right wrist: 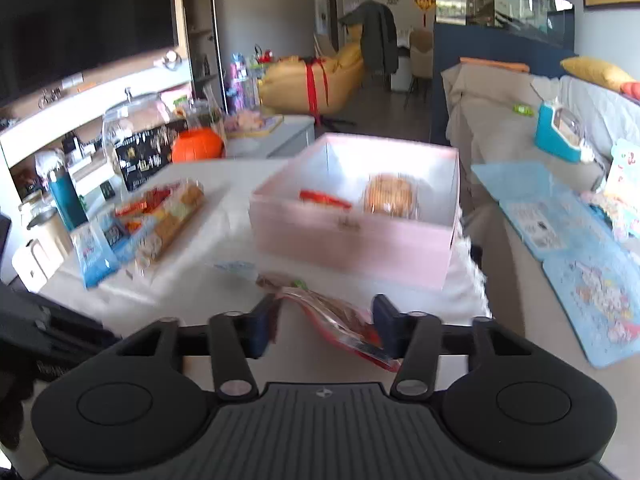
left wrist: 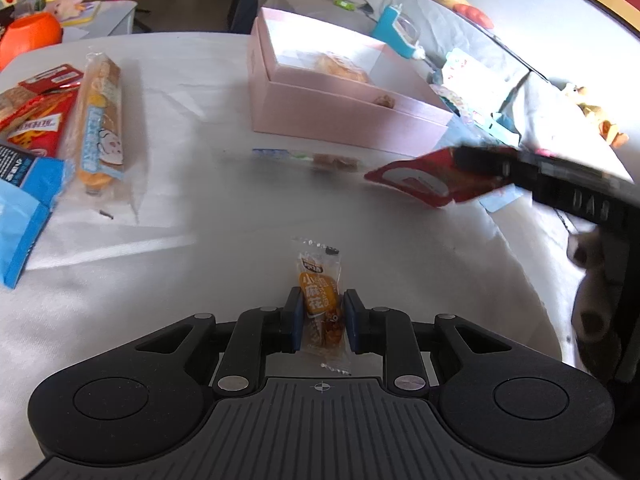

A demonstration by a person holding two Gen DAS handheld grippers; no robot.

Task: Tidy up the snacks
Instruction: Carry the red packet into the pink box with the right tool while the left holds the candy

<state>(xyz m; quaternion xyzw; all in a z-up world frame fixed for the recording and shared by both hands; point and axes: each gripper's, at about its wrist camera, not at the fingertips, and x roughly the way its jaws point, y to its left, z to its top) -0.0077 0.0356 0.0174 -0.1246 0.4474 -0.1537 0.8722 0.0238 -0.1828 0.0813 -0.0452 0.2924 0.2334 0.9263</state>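
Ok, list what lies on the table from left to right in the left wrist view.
Blue packet → long bread packet → small orange snack packet in the left hand-held gripper → red packet lifted by the right hand-held gripper.

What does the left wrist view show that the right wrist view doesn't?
Left wrist only: the left gripper shut on a small orange snack packet, and the right gripper seen from outside, carrying the red packet. Right wrist only: the right gripper's own fingers, and a red packet already inside the box. Both: the pink box, the snack pile.
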